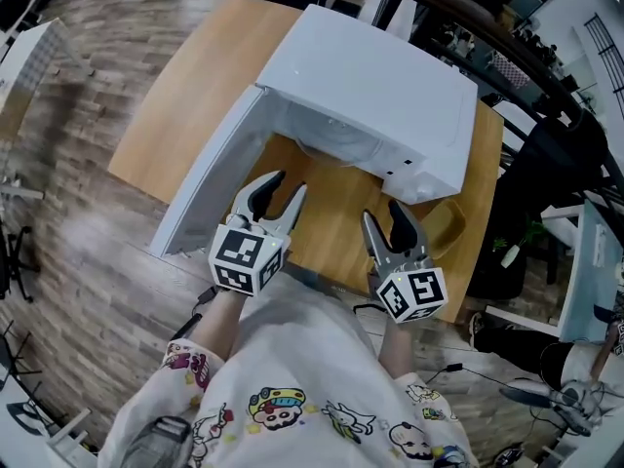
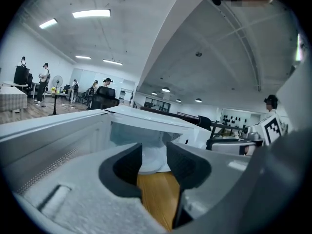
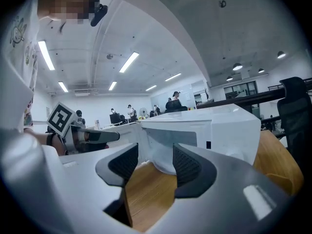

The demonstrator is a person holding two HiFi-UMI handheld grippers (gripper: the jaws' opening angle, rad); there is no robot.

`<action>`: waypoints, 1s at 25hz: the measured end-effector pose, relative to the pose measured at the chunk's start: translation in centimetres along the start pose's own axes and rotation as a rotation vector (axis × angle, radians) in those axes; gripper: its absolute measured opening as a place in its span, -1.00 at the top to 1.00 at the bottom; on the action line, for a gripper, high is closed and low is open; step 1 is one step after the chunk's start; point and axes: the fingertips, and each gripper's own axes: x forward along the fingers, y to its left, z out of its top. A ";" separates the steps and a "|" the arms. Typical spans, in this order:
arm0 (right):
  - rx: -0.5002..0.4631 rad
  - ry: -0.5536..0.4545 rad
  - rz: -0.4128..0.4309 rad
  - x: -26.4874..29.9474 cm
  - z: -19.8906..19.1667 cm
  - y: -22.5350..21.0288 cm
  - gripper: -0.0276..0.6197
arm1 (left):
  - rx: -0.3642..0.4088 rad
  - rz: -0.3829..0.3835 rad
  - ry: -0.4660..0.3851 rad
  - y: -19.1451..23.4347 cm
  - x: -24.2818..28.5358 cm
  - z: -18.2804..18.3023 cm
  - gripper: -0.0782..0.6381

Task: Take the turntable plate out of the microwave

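Pale round turntable plate (image 1: 336, 150): mostly hidden under top of white box-shaped microwave (image 1: 375, 91).
Light wooden desk (image 1: 195, 86): right part covered by microwave.
Distant people (image 2: 44, 75): too small to tell apart.

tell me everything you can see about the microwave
The microwave is a white, boxy unit standing upright on a wooden table. Its door is swung wide open to the left, with the cavity facing the person. A pale round plate sits inside. The left gripper and right gripper hover in front, both open, not touching it.
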 end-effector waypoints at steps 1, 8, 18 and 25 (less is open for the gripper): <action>0.001 0.003 0.000 0.1 0.1 0.1 0.24 | -0.006 0.000 0.002 0.2 0.1 0.1 0.36; 0.013 0.015 -0.053 1.1 -0.2 -0.4 0.25 | -0.019 -0.051 0.022 1.0 1.9 0.1 0.36; 0.017 0.041 -0.077 3.0 -1.6 -0.9 0.26 | -0.081 -0.092 0.072 2.3 4.4 -2.4 0.36; 0.017 0.054 -0.081 4.8 -2.3 -1.5 0.27 | -0.189 -0.123 0.114 3.8 7.0 -4.5 0.36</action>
